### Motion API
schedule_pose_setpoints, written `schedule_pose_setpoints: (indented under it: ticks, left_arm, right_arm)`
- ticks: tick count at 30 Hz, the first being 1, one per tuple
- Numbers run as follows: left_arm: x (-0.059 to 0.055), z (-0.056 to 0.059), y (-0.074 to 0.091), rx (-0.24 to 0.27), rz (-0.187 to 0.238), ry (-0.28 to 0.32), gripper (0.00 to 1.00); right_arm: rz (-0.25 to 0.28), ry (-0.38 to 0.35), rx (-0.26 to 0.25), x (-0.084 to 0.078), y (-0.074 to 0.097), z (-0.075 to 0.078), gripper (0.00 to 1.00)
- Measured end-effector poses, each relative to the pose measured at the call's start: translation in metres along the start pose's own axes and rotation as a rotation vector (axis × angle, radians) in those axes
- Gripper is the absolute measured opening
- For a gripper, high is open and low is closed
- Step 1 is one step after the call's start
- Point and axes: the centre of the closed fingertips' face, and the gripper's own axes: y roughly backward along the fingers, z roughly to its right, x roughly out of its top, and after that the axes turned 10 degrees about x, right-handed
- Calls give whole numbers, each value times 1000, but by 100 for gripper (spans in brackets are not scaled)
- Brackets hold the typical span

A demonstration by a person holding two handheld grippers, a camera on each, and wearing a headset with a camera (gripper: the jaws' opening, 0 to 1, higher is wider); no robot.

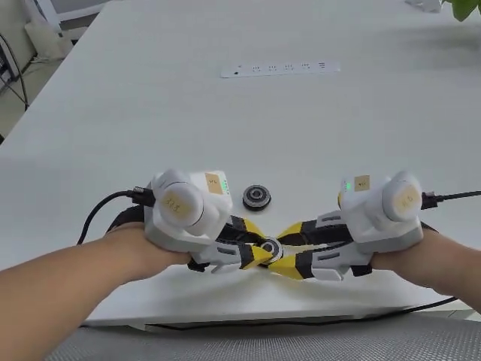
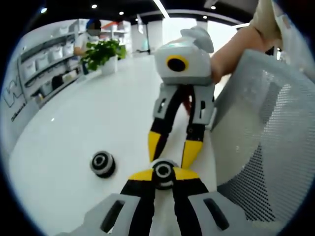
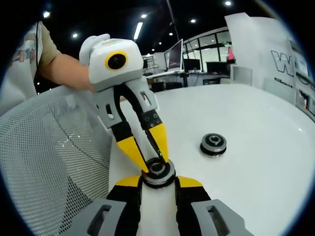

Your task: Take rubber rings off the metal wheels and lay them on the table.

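A small metal wheel with a black rubber ring [image 1: 270, 247] [image 2: 164, 172] [image 3: 158, 169] is held just above the white table's [image 1: 150, 113] front edge, between both grippers. My left gripper [image 1: 263, 253] [image 2: 164, 175] [image 3: 155, 163] comes in from the left, its yellow tips shut on the wheel. From the right, my right gripper [image 1: 277, 256] [image 3: 158, 181] [image 2: 172, 150] grips the same wheel, tips against its sides. A second ringed wheel [image 1: 257, 196] [image 2: 103, 163] [image 3: 213, 143] lies flat on the table a little beyond them.
A white power strip [image 1: 279, 69] lies far back at the centre. Black cables [image 1: 101, 214] trail from both grippers along the front edge. A grey mesh chair [image 2: 266, 147] [image 3: 49, 147] sits right below the edge. A potted plant [image 2: 101, 51] stands at the far corner.
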Motion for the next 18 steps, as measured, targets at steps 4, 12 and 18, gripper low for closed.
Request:
schedule_pose_setpoints:
  ticks: [4,12,18]
  left_arm:
    - [0,0,0,2,-1,2,13]
    - [0,0,-1,4,-2,1,13]
    - [0,0,-1,5,-3,4,13]
  right_arm:
    - [-2,-7,-3,-1,1,0,23]
    - [-6,-26,-10,-3,4,-1,20]
    - [-14,-44,-17,-5,8,-1,14]
